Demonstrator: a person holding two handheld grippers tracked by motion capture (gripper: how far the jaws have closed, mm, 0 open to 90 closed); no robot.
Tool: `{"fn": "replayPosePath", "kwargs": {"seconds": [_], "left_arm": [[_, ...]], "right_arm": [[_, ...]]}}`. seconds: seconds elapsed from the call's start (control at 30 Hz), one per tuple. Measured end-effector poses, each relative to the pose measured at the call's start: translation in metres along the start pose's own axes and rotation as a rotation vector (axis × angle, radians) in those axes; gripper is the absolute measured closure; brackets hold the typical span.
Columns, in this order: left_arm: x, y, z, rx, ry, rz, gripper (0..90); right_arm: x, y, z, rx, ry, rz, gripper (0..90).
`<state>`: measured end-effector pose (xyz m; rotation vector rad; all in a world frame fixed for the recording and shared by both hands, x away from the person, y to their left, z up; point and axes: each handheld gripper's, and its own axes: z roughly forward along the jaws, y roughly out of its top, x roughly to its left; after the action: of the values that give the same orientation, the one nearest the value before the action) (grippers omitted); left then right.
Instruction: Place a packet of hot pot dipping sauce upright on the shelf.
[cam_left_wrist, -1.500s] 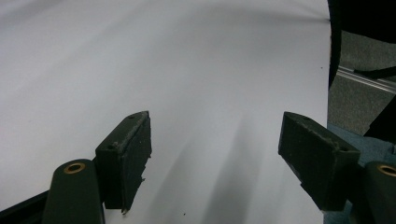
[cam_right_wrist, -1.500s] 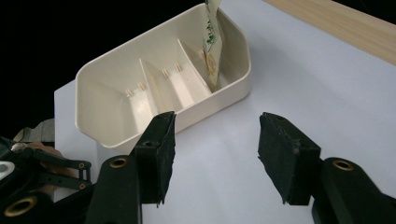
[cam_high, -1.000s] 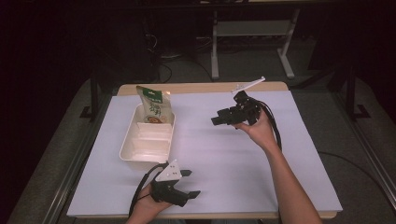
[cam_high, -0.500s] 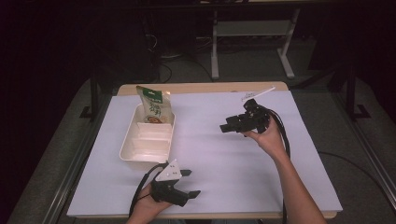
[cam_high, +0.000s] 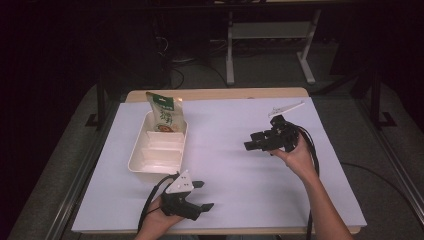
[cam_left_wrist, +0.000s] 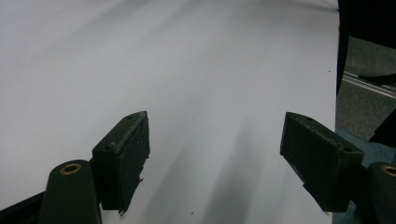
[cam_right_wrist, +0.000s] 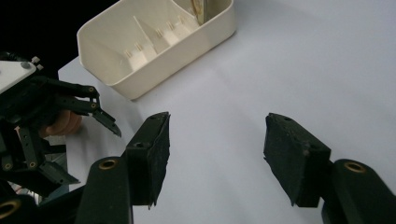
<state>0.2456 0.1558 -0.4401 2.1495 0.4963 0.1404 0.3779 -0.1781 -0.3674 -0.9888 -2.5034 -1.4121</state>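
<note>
A cream tray (cam_high: 159, 150) lies left of centre on the white bench (cam_high: 235, 200), long axis near to far, a snack bag (cam_high: 165, 114) upright at its far end. The right gripper (cam_high: 250, 142) has just been opening, fingers (cam_right_wrist: 152, 154) apart, empty, aimed left towards the tray. The left gripper (cam_high: 202, 195) rests near, fingers apart, empty.

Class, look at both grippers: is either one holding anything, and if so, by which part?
Nothing is held. The left gripper and the right gripper both stand open over the bare white table, with nothing between the jaws.

Smooth cream plastic tray (cam_high: 159, 152); glossy printed pouch (cam_high: 165, 114); matt white sheet over wooden desk (cam_high: 215, 93); rough, worn black claw pads (cam_right_wrist: 158, 151).
</note>
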Motion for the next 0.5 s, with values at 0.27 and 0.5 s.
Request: {"fn": "replayPosePath", "kwargs": {"seconds": [0.27, 0.5], "left_arm": [[0.001, 0.0, -0.001, -0.004, 0.01, -0.008, 22.4], [0.002, 0.0, 0.0, -0.005, 0.015, -0.014, 22.2]], "right_arm": [[0.0, -0.015, -0.007, -0.002, -0.004, 0.019, 39.6], [0.0, -0.025, -0.012, 0.006, -0.004, 0.029, 38.7]]}}
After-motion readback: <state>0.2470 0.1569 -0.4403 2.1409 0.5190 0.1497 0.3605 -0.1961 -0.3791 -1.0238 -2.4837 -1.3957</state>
